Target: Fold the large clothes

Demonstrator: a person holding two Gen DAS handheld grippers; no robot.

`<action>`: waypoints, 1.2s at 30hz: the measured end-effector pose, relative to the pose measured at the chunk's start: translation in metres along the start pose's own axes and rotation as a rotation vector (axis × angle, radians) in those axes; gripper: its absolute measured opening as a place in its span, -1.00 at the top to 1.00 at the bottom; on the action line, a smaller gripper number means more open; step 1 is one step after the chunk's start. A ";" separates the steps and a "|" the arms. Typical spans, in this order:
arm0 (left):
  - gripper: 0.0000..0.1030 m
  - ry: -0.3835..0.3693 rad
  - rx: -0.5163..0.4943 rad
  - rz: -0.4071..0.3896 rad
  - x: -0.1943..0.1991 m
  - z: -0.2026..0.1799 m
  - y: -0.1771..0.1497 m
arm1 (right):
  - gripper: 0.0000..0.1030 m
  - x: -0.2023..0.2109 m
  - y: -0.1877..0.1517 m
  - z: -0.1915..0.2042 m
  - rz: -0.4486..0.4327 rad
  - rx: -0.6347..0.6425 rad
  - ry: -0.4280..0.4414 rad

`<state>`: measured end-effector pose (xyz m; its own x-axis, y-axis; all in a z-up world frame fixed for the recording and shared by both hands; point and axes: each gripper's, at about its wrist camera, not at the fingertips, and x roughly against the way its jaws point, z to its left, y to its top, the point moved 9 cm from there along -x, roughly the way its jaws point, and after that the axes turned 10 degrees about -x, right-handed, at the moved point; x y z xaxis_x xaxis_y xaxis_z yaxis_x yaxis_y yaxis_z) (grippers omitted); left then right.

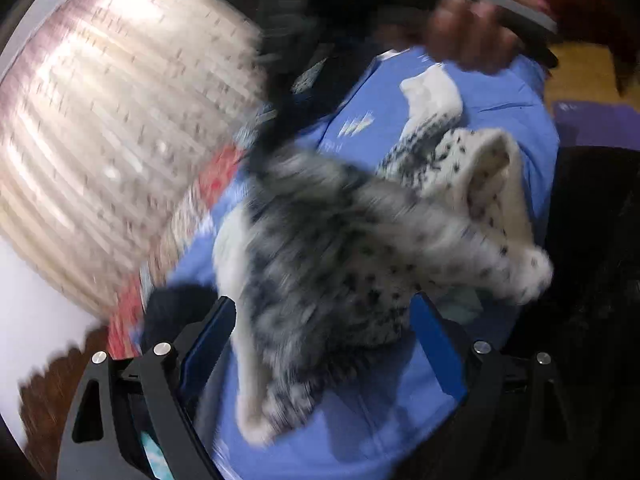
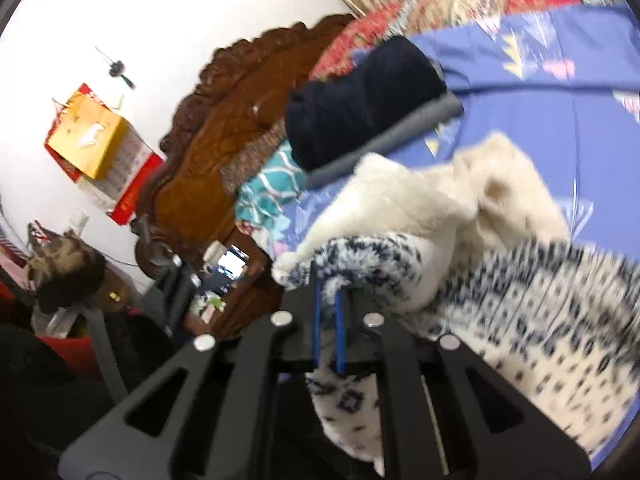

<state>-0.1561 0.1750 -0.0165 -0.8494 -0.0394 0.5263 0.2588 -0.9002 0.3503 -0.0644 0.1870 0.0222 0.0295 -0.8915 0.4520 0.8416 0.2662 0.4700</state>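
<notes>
Right wrist view, right hand-held gripper (image 2: 326, 300) pinching fleece garment (image 2: 520, 320), left hand-held gripper (image 1: 324, 320) spread wide, bedsheet (image 1: 360, 420) beneath

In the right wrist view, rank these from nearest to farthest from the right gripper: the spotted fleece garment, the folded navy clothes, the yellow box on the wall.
1. Spotted fleece garment: pinched between the right gripper fingers.
2. Folded navy clothes: beyond it on the blue bedsheet, near the headboard.
3. Yellow box: far left, on the white wall.
</notes>
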 end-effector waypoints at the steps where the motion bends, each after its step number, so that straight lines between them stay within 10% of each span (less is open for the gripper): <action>1: -1.01 0.010 -0.005 -0.006 -0.003 0.005 0.005 | 0.87 0.001 0.001 0.011 0.009 0.022 0.018; 14: -0.82 0.092 0.130 -0.036 -0.026 0.059 0.006 | 0.76 0.006 0.011 0.088 0.221 0.291 0.244; 18: -0.37 0.089 0.351 0.000 -0.037 0.090 -0.022 | -0.29 0.032 0.016 0.043 0.117 0.273 0.093; 21: -0.28 0.078 0.537 0.030 -0.042 0.117 -0.049 | -0.32 0.086 0.021 -0.015 -0.062 0.191 -0.077; 25: -0.28 0.061 0.709 0.020 -0.035 0.137 -0.073 | -0.37 0.164 -0.020 -0.126 -0.246 0.081 -0.570; 29: -0.28 0.042 0.778 0.045 -0.034 0.137 -0.085 | -0.60 0.167 -0.099 -0.165 -0.118 0.208 -0.861; 36: -0.18 0.059 0.786 0.033 -0.028 0.147 -0.071 | -0.65 0.094 -0.122 -0.176 -0.001 0.489 -0.981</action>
<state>-0.0833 0.3032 0.0576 -0.8531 -0.1033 0.5115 0.5146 -0.3288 0.7919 -0.0693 0.0058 -0.1258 -0.5959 -0.2700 0.7563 0.5296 0.5757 0.6229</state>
